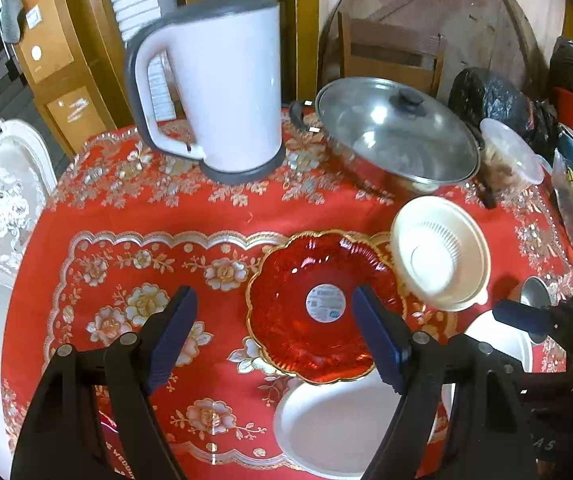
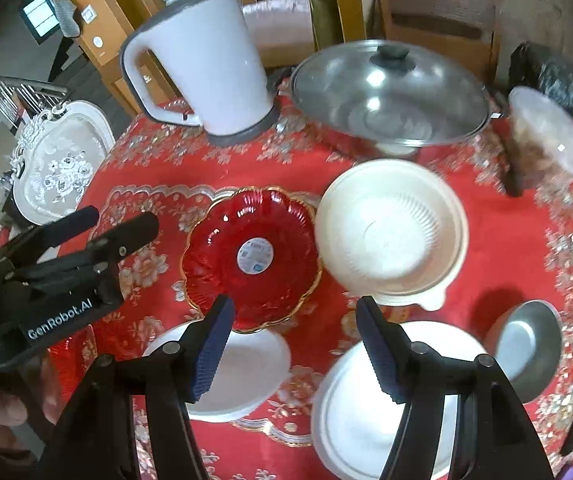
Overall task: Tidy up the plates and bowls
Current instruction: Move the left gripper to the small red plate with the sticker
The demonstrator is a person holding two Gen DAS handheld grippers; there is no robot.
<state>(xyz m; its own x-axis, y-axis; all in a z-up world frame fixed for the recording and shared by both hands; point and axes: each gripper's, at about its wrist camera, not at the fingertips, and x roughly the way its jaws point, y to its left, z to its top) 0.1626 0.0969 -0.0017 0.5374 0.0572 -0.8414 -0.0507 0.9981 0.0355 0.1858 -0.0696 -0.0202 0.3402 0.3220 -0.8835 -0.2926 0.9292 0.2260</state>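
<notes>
Dishes spread on the red tablecloth, both grippers empty

Your table (image 2: 506,248) wears a red cloth with gold and silver flowers. At its far side stands the steel pan (image 2: 390,96) under a glass lid with a dark knob; what it holds is hard to make out through the glare. Left of it stands the white kettle (image 1: 222,88) on its grey base, lid down.

Nearer you, the cream strainer bowl (image 2: 392,232) sits just right of the red glass plate (image 2: 252,256), rims nearly touching; both hold nothing, and the plate carries a round sticker at its centre. The near edge of the red plate overlaps a white plate (image 2: 246,372), which is bare. A second white plate (image 2: 350,420) lies to the right, partly behind your right fingers, with a small steel bowl (image 2: 526,352) just beside it, empty.

A clear lidded tub (image 2: 550,140) at the far right holds something brownish, too blurred to name. A white ornate chair (image 1: 2,196) stands left of the table, wooden furniture behind.

Your left gripper (image 1: 274,344) hovers over the red plate, fingers wide apart, gripping nothing. Your right gripper (image 2: 294,348) hangs above the two white plates, fingers likewise wide and empty.
</notes>
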